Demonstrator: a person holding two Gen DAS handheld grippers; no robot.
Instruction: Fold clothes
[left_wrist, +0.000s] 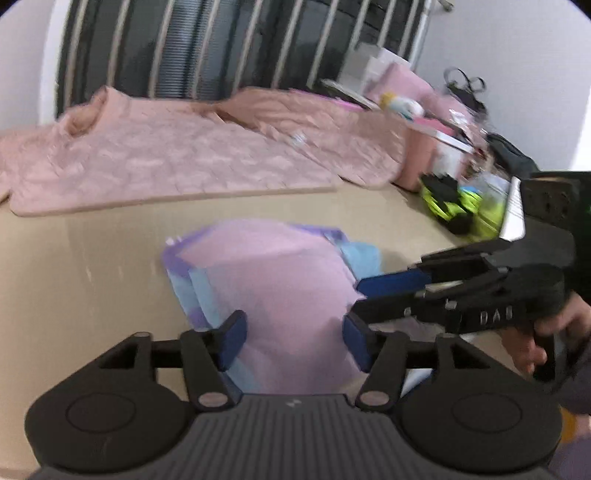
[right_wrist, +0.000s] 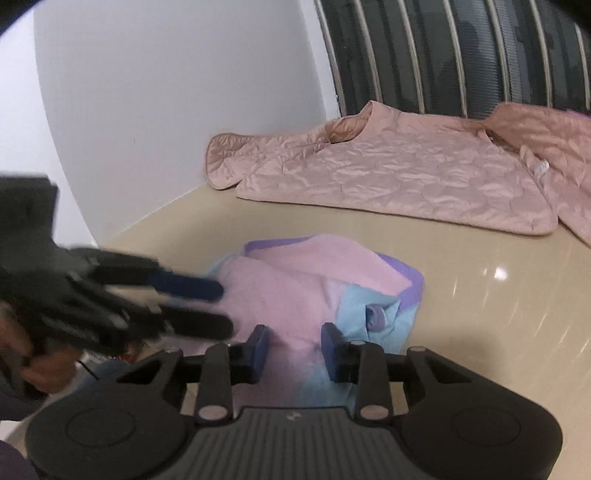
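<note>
Both grippers, left (left_wrist: 293, 341) and right (right_wrist: 293, 349), jaws apart, hover over a crumpled pastel garment (right_wrist: 314, 288) on the table (right_wrist: 480, 295).

Raised letters "DAB" on the side of the right hand-held gripper (left_wrist: 356, 301); no other legible text.

Your left wrist view: soft even indoor light, heavy motion blur over pink quilt (left_wrist: 177, 162) and clutter at right edge. Your right wrist view sharper; only left gripper (right_wrist: 225, 306) smeared. Glare spots on glossy beige table (right_wrist: 500, 273). Fisheye bends window bars (right_wrist: 461, 55); dark vignette at corners. Shadows faint.
</note>
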